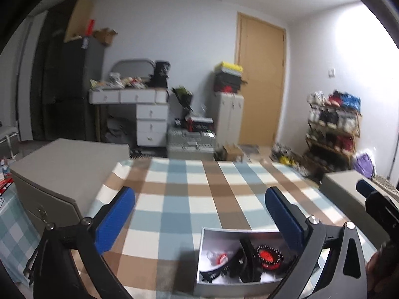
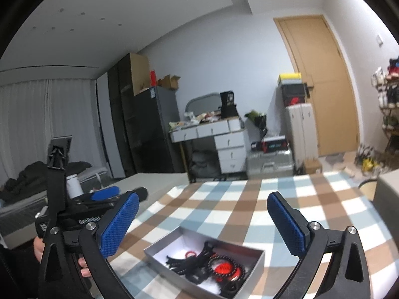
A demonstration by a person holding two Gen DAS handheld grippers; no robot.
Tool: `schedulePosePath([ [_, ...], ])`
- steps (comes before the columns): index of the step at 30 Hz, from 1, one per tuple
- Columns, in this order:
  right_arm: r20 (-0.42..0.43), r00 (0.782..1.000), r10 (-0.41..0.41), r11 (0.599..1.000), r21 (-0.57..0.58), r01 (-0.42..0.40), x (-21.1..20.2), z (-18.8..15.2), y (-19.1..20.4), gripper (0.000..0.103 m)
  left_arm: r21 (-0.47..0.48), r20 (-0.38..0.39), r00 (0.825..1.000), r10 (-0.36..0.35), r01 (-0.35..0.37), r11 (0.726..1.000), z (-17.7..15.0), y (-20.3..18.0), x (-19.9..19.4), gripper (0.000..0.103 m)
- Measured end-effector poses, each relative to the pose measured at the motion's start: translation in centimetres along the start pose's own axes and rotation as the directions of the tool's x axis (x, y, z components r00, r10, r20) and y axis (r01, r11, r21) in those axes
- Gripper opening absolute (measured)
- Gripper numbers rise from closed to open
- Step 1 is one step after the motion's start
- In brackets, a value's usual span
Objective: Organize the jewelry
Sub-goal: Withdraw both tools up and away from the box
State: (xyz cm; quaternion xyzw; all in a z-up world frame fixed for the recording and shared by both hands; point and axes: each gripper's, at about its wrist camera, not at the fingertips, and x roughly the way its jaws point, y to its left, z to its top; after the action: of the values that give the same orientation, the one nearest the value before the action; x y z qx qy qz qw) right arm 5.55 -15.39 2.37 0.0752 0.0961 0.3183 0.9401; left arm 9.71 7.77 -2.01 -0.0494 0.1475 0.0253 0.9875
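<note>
Each hand-held gripper (image 2: 203, 218): black frame, 2 blue textured pads (image 2: 117, 226), silver screws.

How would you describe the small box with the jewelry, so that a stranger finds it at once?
Start at the table with the checked cloth. Near its front edge stands a small open grey box with a white lining. Unlike the larger closed grey boxes beside it, it holds black and red jewelry.

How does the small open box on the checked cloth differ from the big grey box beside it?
The small open box is white, shallow and lidless, showing black and red jewelry; the big grey box is closed, its contents hidden. The small open box sits low on the checked cloth, while the big grey box stands far taller at its edge. Both are rectangular.
</note>
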Motion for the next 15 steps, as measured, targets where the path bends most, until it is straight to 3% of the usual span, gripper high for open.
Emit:
schedulePosePath([
  [6,0.046,0.997,-0.059,0.998,-0.014,0.060,-0.2,-0.7,-0.4,0.103,0.019,0.098,0.994,0.057,-0.059,0.998,-0.5,0.1,-0.7,0.102],
  [15,0.021,0.988,-0.151,0.988,-0.033,0.152,0.0,-2.8,-1.2,0.103,0.069,0.078,0.989,0.129,-0.134,0.989,-2.7,-0.2,-0.2,0.102],
])
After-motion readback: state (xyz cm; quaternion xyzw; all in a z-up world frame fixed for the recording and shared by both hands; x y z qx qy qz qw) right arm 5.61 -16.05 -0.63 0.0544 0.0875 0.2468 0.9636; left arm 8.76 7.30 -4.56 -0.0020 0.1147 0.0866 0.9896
